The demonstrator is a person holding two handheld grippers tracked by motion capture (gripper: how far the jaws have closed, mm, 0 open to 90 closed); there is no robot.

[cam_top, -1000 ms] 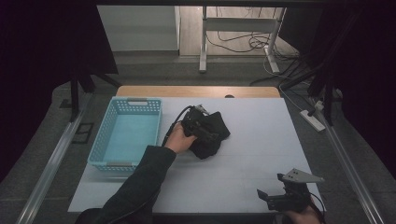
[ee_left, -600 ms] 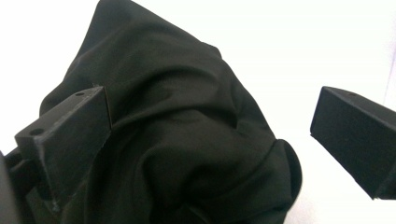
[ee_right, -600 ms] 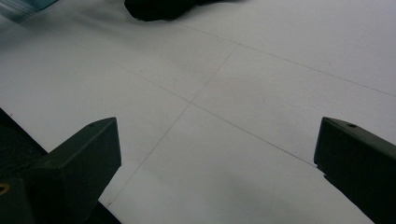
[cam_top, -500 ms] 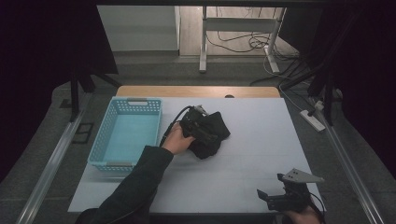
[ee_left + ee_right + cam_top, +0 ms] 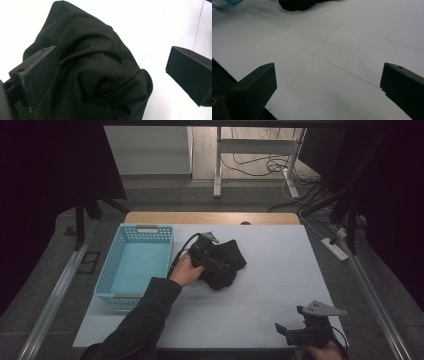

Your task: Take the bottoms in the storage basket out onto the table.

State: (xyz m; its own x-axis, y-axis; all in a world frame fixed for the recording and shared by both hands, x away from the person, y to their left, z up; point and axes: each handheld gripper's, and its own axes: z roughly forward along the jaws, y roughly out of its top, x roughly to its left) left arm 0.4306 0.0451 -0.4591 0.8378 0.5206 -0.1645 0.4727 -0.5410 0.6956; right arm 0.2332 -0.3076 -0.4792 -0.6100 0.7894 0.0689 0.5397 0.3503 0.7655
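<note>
Mid-table, left tongs [image 5: 112,67] spread over black cloth [image 5: 95,75], seemingly touching, basket [image 5: 134,265] beside

A light blue plastic basket [image 5: 132,264] with a lattice wall stands on the left part of the white desk [image 5: 280,270], its handle slot at the far rim. A strip of bare wood [image 5: 210,218] runs along the desk's far edge. Beyond it, on the floor, cables [image 5: 255,166] lie around a white frame leg [image 5: 218,160]. A white power strip [image 5: 335,248] lies on the floor to the right.
</note>
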